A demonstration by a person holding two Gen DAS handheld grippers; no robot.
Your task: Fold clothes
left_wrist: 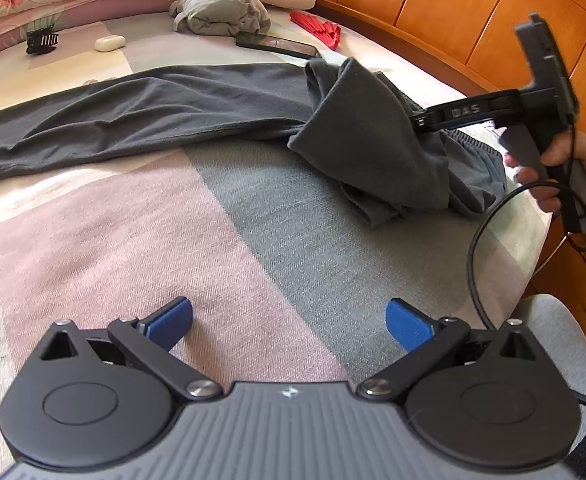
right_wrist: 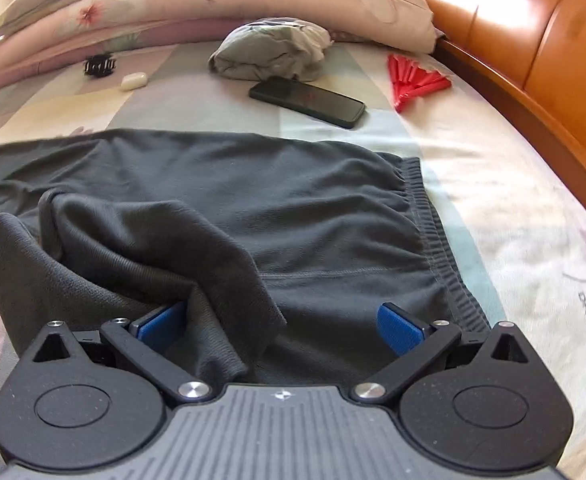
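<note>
The dark grey trousers lie across the bed with one leg part draped over the waist end, a fold seemingly in hand: the right gripper, fingers wide (cloth between them, ungripped), must pinch that leg, while the left gripper hovers wide and empty

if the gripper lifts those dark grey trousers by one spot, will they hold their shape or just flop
Likely flop. The dark grey trousers already sag in soft folds where a bunched part lies by the open right gripper, so they look limp. The knit fabric looks fairly thick, so probably not slippery. One long leg stretches across the bed and would probably trail.
</note>
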